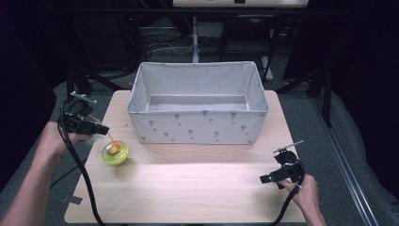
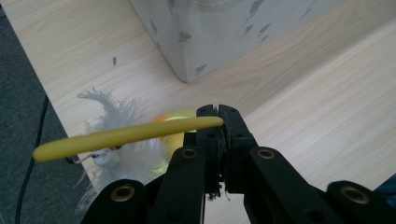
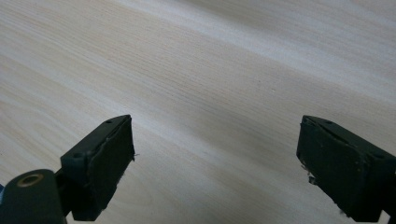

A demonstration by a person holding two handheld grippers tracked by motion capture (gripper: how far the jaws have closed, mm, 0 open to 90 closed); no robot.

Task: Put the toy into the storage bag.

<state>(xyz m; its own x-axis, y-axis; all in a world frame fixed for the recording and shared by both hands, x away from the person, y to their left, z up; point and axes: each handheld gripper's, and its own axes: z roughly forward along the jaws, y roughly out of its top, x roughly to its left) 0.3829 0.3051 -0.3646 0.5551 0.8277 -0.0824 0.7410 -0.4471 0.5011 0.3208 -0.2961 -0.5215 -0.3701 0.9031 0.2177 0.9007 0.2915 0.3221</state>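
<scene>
Yellow wand toy [image 2: 126, 135] with its feathers [image 2: 123, 154] and ball [image 1: 115, 152] is sitting left of the fabric bin [image 1: 197, 127]; we're pinching it in the left hand-held gripper [image 2: 218, 122], lifting. Next we're clearing the bin's near wall. Right hand-held gripper [image 3: 215, 163] is idling wide apart over the table [image 3: 210, 70].

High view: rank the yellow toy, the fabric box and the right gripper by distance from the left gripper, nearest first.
1. Yellow toy: just below the left gripper, whose jaws pinch its thin yellow stick, near the table's left edge.
2. Fabric box: to its right, at the back middle of the table.
3. Right gripper: far across, at the front right, jaws open.
</scene>
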